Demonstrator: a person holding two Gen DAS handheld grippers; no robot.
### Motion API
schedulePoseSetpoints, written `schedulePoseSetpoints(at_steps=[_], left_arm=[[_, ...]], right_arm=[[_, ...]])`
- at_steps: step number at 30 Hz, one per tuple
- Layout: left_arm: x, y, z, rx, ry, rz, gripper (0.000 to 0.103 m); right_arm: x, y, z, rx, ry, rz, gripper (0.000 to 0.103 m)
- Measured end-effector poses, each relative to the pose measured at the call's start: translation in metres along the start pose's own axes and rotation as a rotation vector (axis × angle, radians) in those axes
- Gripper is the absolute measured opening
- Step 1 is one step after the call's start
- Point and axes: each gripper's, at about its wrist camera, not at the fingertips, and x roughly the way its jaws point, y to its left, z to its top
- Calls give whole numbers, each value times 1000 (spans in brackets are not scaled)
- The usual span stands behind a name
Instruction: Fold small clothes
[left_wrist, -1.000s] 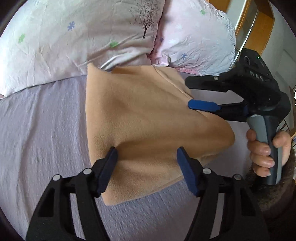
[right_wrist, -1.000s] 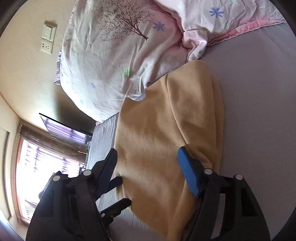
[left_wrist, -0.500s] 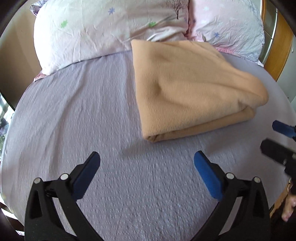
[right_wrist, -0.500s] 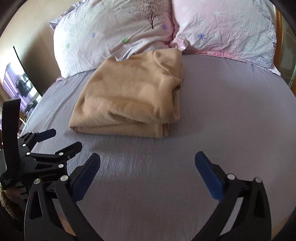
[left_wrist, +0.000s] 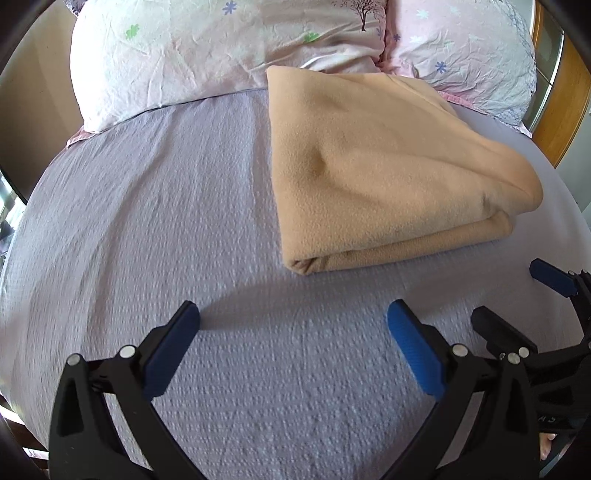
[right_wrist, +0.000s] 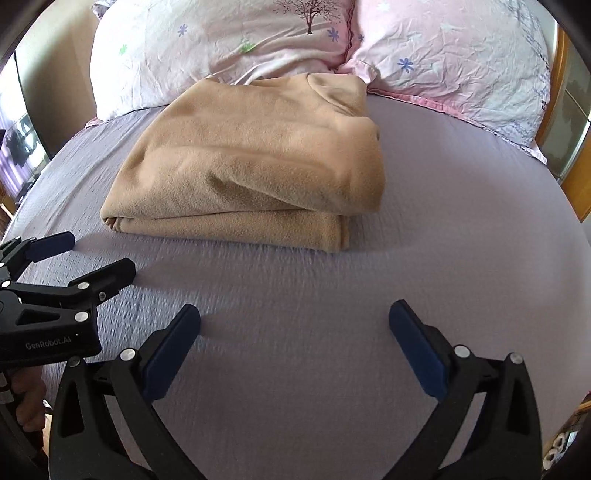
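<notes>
A tan fleece garment (left_wrist: 373, 166) lies folded in a thick bundle on the lilac bed sheet (left_wrist: 166, 229), its far end against the pillows. It also shows in the right wrist view (right_wrist: 258, 162). My left gripper (left_wrist: 293, 325) is open and empty, held over bare sheet in front of the bundle. My right gripper (right_wrist: 294, 325) is open and empty, also in front of the bundle. The right gripper shows at the right edge of the left wrist view (left_wrist: 517, 295), and the left gripper at the left edge of the right wrist view (right_wrist: 88, 258).
Two pale floral pillows (left_wrist: 221, 48) (right_wrist: 454, 59) lie across the head of the bed behind the garment. A wooden headboard (left_wrist: 561, 103) stands at the far right. A dark screen (right_wrist: 22, 147) and a window are at the far left.
Both grippers have let go of the garment and pulled back from it toward the near side of the bed. The garment now lies folded and still.
</notes>
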Motion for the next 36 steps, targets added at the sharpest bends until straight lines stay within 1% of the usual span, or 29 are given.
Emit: schedulePoseSetpoints(at_steps=[10,36], left_arm=[[-1,0,-1,-7,-28,2,101],[2,-1,2,-8,4,5,101]], right_arm=[[0,-2,0,19,-17,-14,102],[-1,-3,0,24,-27,-21,102]])
